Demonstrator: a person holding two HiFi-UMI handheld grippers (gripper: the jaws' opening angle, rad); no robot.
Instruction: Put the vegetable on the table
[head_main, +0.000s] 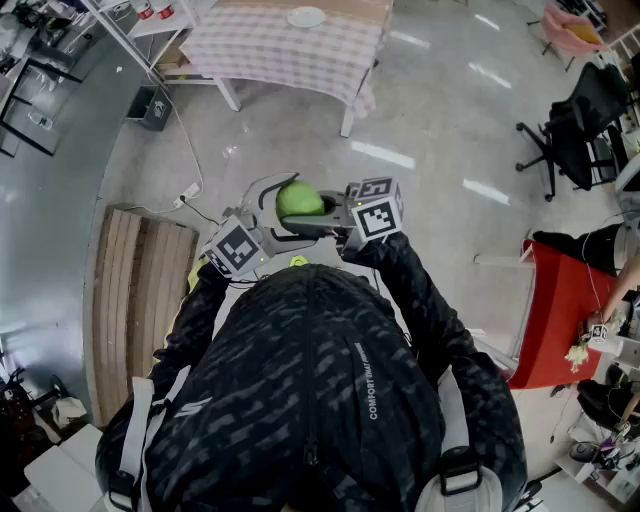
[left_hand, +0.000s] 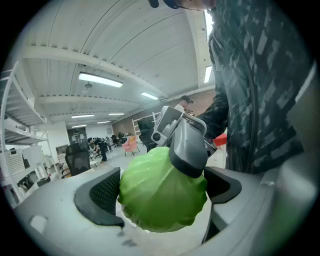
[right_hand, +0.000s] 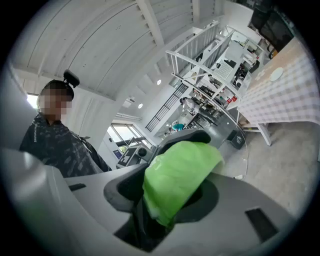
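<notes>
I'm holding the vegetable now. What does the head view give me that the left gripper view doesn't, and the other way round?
Head view only: the table with the checked cloth ahead across the floor, a plate on it, and a wooden pallet on the floor at the person's left.
Left gripper view only: ceiling lights, an office chair, and, close up, one jaw of the right gripper lying on top of the cabbage.
Both: the green cabbage between the jaws of the left gripper, with the right gripper clamped on it.
</notes>
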